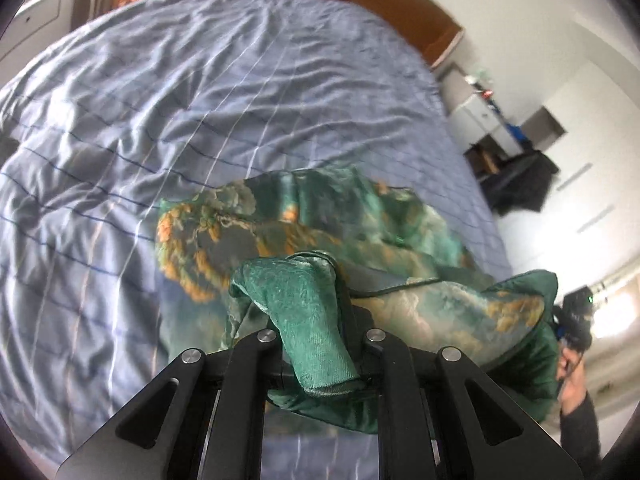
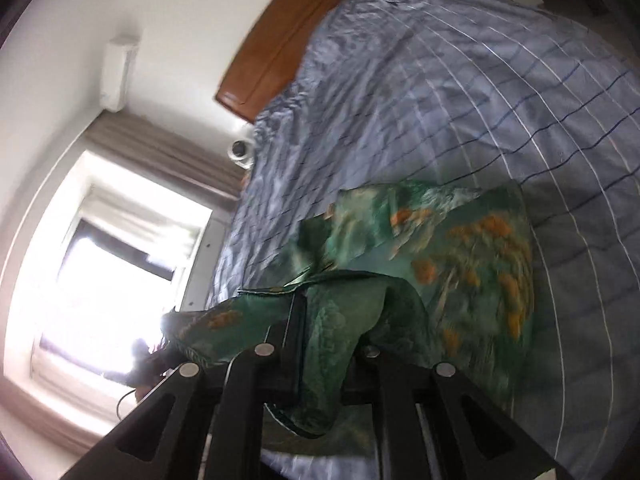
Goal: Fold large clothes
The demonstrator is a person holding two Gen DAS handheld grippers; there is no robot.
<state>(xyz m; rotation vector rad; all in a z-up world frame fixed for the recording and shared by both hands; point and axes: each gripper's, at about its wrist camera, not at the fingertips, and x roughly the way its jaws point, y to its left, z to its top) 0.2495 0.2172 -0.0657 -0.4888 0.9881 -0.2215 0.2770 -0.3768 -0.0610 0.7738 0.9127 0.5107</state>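
here, both jaws pinching green patterned garment (image 1: 304, 216), over rumpled blue checked bedspread (image 1: 200, 92), wooden headboard (image 2: 272, 48), bright window (image 2: 112, 264)

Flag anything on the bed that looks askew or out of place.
Nothing is damaged or spilled. The green garment lies bunched rather than flat on the wrinkled blue cover, with an edge pinched by the left gripper and another by the right gripper.

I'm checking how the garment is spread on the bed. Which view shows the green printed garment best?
The left wrist view: the green printed garment lies nearly whole across the blue bedspread, fairly sharp. The right wrist view shows it too, but tilted and more blurred, with a gripped fold hiding its near part.
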